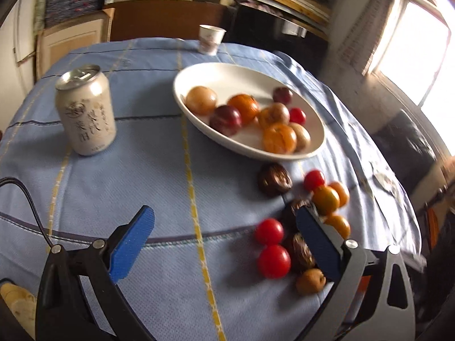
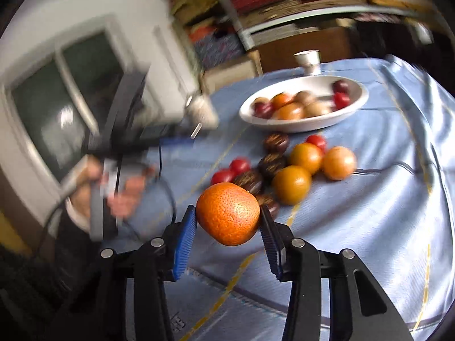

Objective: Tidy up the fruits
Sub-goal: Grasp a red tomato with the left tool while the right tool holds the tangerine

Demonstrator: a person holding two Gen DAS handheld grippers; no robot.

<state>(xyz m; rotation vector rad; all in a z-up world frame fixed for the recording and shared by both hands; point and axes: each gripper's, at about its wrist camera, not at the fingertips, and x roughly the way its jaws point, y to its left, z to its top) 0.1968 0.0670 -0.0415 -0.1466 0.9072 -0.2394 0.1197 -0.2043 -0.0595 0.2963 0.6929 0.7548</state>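
1. While the right gripper is clamping an orange between its blue pads, the fruit is hanging in the air above the blue tablecloth, on the near side of the loose pile.

2. Ahead of that gripper and slightly to its right, the white bowl is sitting beyond the loose fruits; I judge the coming move is a carry forward over the pile into the bowl, whose long axis is running roughly left to right across that view.

3. Being the loaded one, the right gripper is the arm that matters for the drop; which gripper is nearer the bowl cannot be told.

4. The left gripper is standing wide apart and holding nothing, with its right finger overlapping the loose cluster of red tomatoes, dark fruits and small oranges.

5. The left wrist view is showing a beverage can standing left of the bowl, and a paper cup behind it; the can is not visible from the right wrist.

6. The right wrist view alone is showing the held orange, along with the person's hand on the other tool, heavily blurred.
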